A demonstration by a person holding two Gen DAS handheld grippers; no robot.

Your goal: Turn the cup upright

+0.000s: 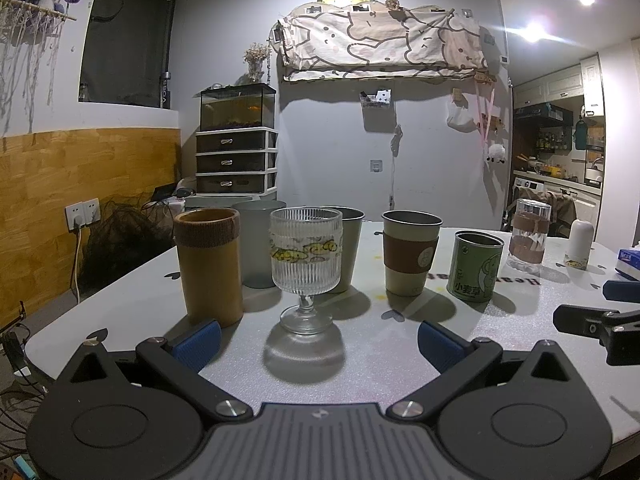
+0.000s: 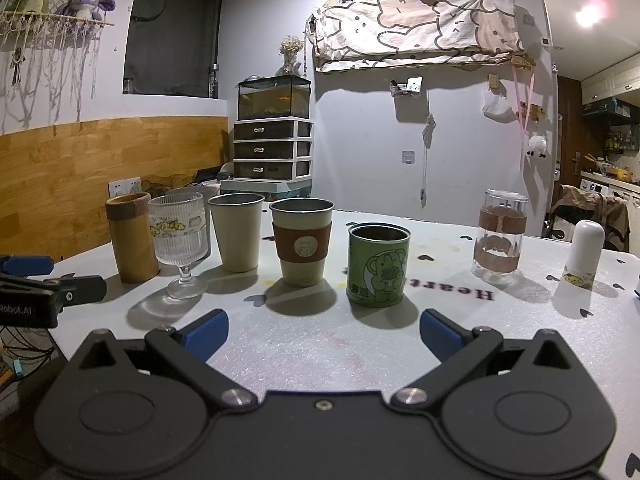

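A dim room, grey wall ahead with a fish tank (image 1: 238,106) sitting on a 3-drawer unit (image 1: 236,160), and a white tabletop (image 1: 120,308) carrying a line of cups. From the left wrist view the goblet (image 1: 306,268) stands upright dead centre, ribbed glass with a yellow cartoon band, its foot planted on the tabletop just ahead of the left gripper (image 1: 318,344). That gripper is spread wide, blue pads either side of the goblet's foot and touching nothing. Left of the goblet is the bamboo cup (image 1: 208,264), upright, close beside it; behind them a frosted tumbler (image 1: 258,240) and a plain metal cup (image 1: 348,248). To the right come the sleeved cup (image 1: 410,256) and the green tin (image 1: 476,266), both mouth up, apart from each other. Further right the glass cup (image 1: 528,236) with a brown band stands on its own, top closed over and the wider end down, so it looks inverted. A small white bottle (image 1: 578,244) sits beyond it.

Over to the right wrist view: the right gripper (image 2: 324,334) is also spread wide and empty, low over bare tabletop, with the green tin just ahead of it. The left gripper shows at the left edge here, near the goblet.
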